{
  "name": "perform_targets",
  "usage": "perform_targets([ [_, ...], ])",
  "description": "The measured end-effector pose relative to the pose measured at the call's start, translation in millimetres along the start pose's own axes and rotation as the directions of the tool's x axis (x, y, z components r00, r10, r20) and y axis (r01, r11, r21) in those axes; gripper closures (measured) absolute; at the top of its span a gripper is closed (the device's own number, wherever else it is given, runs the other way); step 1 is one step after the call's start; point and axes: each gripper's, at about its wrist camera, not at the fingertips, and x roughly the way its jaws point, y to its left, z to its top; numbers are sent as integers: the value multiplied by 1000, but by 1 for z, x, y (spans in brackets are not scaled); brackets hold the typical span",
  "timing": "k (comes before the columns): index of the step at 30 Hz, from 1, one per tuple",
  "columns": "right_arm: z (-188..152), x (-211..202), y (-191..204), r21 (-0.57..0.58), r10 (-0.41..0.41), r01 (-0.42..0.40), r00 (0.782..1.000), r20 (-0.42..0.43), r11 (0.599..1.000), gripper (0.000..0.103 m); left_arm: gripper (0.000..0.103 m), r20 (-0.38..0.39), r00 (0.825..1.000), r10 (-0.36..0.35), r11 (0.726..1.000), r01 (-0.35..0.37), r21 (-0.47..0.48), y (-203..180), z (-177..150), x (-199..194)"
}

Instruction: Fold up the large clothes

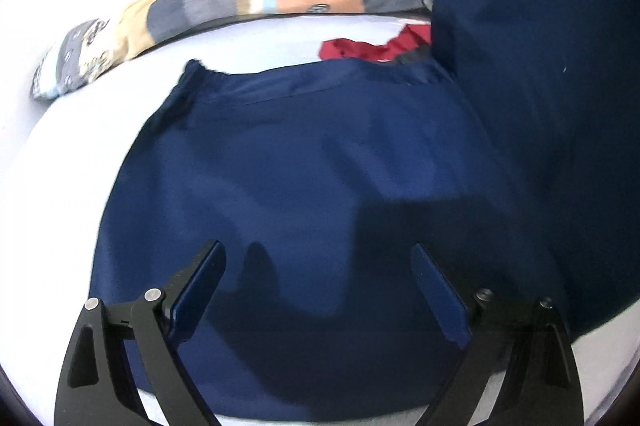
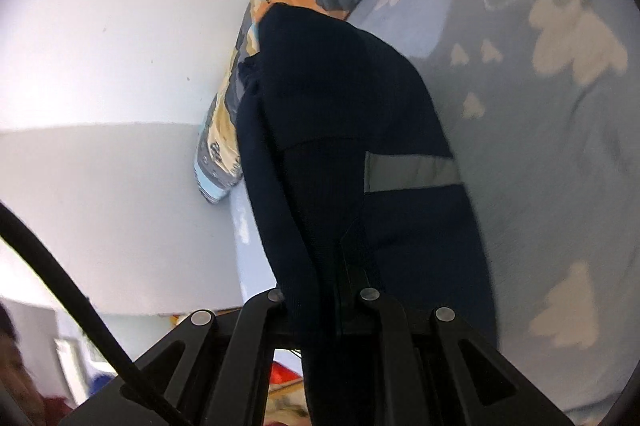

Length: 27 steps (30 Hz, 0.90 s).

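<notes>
While right gripper (image 2: 352, 266) clamps navy garment (image 1: 320, 162), left gripper (image 1: 316, 286), lower frame, gapes empty: pin the fold line.

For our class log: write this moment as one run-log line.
left hand-held gripper: open over navy garment | right hand-held gripper: shut on garment, lifted | bed sheet: underneath

Patchwork quilt (image 1: 224, 2) bunched along the far edge of the bed, against a pale wall (image 2: 100, 46); grey, peach, cream and checked panels. Red cloth (image 1: 372, 48) lying just in front of it. Pale blue bedsheet (image 2: 560, 130) printed with cream cloud shapes. Black cable (image 2: 60, 278) crossing the lower left of the right wrist view.
</notes>
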Motion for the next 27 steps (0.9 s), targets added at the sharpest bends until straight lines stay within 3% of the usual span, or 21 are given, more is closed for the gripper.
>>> perform_targets([
  [6,-19,28,2,177,77,-83,996,41,981,94,9,22,1000,0,999,1,-55,30,-13,-36],
  [12,-45,82,25,259,141,-152,988,63,954,94,9,42,997,68,987,-61,-151,93,-36,-78],
  [15,-54,124,38,267,135,-147,989,63,952,94,9,51,992,117,979,-107,-175,130,-50,-96],
  [21,-72,227,56,134,-19,20,1000,-8,991,95,9,42,981,188,958,-174,-230,195,-75,-118],
  [22,-77,251,55,88,-93,95,995,-25,992,95,9,38,979,202,954,-188,-234,203,-79,-121],
  [24,-83,281,50,30,-189,190,981,-41,981,95,9,25,975,219,945,-206,-253,218,-88,-125],
  [25,-86,302,47,-34,-279,278,959,-44,960,96,9,18,974,224,942,-212,-260,224,-90,-126],
  [27,-90,325,39,-81,-364,359,931,-45,930,94,9,8,971,239,932,-227,-284,236,-100,-132],
])
